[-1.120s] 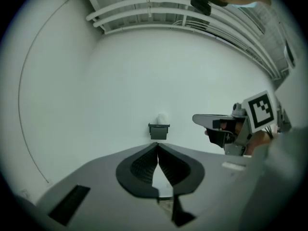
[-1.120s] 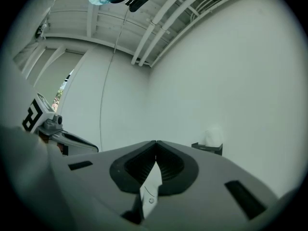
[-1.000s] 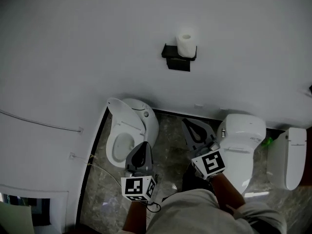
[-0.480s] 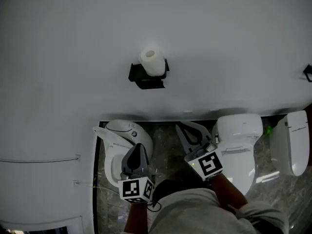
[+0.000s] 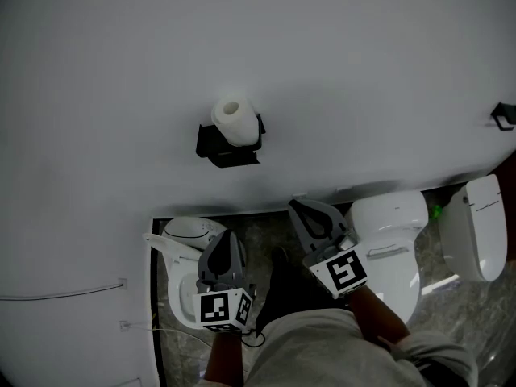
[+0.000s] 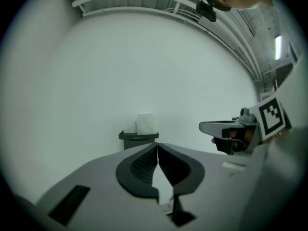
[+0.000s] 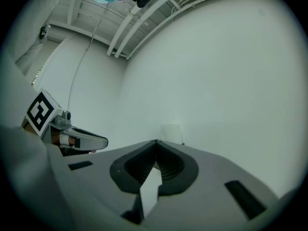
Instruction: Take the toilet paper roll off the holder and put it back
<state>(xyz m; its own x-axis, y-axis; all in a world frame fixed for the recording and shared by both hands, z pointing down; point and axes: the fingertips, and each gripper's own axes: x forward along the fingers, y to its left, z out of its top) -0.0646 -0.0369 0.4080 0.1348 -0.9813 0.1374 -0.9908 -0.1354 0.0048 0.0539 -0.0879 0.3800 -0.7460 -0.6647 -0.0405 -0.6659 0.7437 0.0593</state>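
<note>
The roll (image 5: 235, 119) stands on end on the black holder (image 5: 228, 147) on the wall, well ahead of both grippers and touching neither. My left gripper (image 5: 223, 236) has its jaws pressed together on nothing, and so has the right gripper (image 5: 297, 206). In the right gripper view the roll is a pale smudge and the jaws hide its holder
</note>
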